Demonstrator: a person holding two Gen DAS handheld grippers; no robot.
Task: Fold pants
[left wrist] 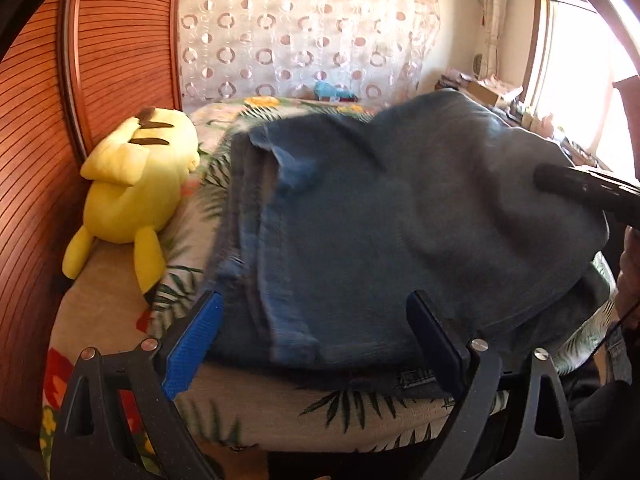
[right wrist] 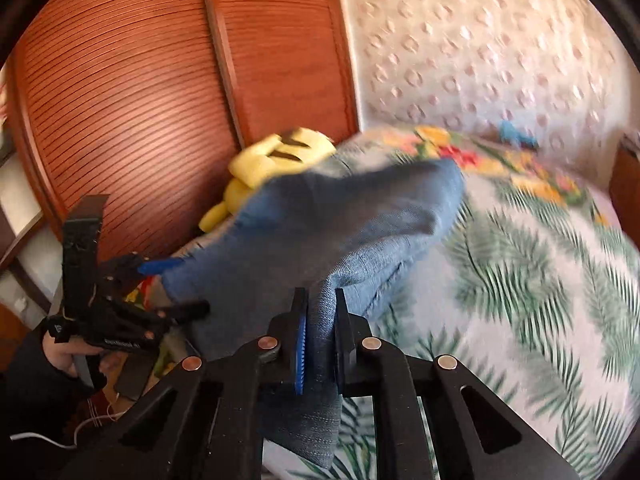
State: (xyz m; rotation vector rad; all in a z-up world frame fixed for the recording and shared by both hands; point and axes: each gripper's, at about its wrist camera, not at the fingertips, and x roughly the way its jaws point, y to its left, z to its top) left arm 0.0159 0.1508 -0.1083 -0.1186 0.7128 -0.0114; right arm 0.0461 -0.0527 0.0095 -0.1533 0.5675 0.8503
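Blue denim pants [left wrist: 380, 224] lie folded over on the bed with the palm-leaf sheet [left wrist: 360, 408]. My left gripper [left wrist: 316, 340] is open at the near edge of the pants, its blue pads on either side of the cloth without clamping it. It shows in the right wrist view [right wrist: 168, 284] at the left, still open. My right gripper [right wrist: 320, 336] is shut on a fold of the pants [right wrist: 340, 224] and holds it lifted above the sheet [right wrist: 540, 280]. Its black body shows at the right edge of the left wrist view [left wrist: 580, 188].
A yellow plush toy [left wrist: 136, 188] lies at the bed's left edge against a wooden slatted wardrobe [left wrist: 48, 160]. A patterned curtain [left wrist: 304, 32] hangs behind the bed. A small blue toy [left wrist: 332, 90] sits at the far end. A window [left wrist: 576, 60] and cluttered sill are at right.
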